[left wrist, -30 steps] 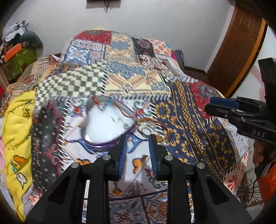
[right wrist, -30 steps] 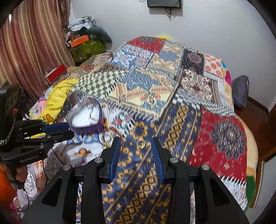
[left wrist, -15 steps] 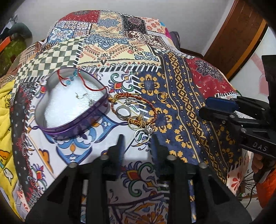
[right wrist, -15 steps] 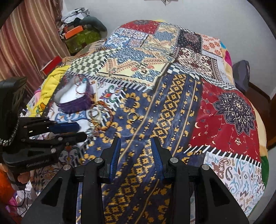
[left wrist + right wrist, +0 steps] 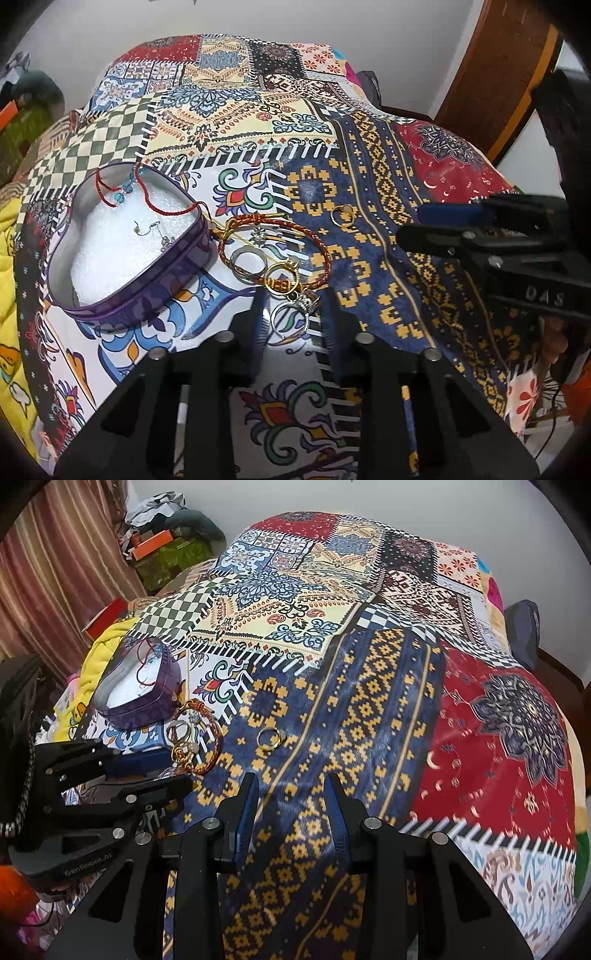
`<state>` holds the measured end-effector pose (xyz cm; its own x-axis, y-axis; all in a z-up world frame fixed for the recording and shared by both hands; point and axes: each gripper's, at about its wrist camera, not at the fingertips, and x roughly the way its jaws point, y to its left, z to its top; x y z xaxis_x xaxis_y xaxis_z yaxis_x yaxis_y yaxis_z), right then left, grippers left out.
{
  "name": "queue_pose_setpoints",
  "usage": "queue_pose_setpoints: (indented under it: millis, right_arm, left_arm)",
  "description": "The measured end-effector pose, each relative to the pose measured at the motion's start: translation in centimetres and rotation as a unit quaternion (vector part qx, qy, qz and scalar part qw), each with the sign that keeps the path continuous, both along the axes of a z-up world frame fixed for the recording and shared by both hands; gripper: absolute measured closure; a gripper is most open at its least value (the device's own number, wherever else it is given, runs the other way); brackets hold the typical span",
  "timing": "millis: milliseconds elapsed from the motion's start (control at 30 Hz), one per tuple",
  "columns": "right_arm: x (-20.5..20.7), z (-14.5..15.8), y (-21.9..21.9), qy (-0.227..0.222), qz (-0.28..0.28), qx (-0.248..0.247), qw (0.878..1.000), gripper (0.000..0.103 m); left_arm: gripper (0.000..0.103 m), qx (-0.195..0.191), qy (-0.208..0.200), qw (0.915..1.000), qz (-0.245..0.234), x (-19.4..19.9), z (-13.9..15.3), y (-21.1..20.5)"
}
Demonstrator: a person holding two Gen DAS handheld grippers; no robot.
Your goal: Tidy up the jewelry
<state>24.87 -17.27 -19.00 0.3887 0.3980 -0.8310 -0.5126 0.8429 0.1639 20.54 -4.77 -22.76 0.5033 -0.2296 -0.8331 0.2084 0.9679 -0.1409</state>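
Two tools are over the bed, and both have their fingers apart and hold nothing. The left tool hangs low, with a silver ring lying on the patchwork bedspread between its fingertips. To do this step well, I think the fingers should come down on both sides of the band and close slowly, because the ring lies flat on soft cloth and can slip or sink. It touches a gold ring and a braided bracelet, so these may be dragged along. The right tool waits higher, near a lone gold ring. The purple heart-shaped tin beside the pile already holds a red cord bracelet and small earrings on white padding.
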Motion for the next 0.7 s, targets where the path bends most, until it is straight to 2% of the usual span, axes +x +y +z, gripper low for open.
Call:
queue_pose_setpoints:
  millis: [367, 533, 567, 667, 700]
  right_arm:
    - [1.9, -1.5, 2.6, 0.008, 0.032, -0.022, 0.999, 0.07]
    - [2.4, -2.0, 2.9, 0.003, 0.029, -0.028, 0.999, 0.07]
    - [2.3, -2.0, 3.1, -0.001, 0.029, -0.03, 0.999, 0.071]
    - [2.1, -2.0, 3.4, -0.009, 0.033, -0.037, 0.999, 0.088]
    - [2.0, -2.0, 3.3, -0.008, 0.034, -0.036, 0.999, 0.089]
  left_arm:
    - [0.077, 0.001, -0.013, 0.9998, 0.015, -0.9, 0.6, 1.4]
    - [0.077, 0.0, -0.022, 0.9994, 0.025, -1.3, 1.2, 2.4]
    - [0.077, 0.0, -0.024, 0.9994, 0.027, -1.3, 1.4, 2.6]
    - [0.077, -0.002, -0.029, 0.9992, 0.029, -1.5, 1.7, 2.7]
    - [0.077, -0.002, -0.032, 0.9991, 0.029, -1.5, 1.9, 2.7]
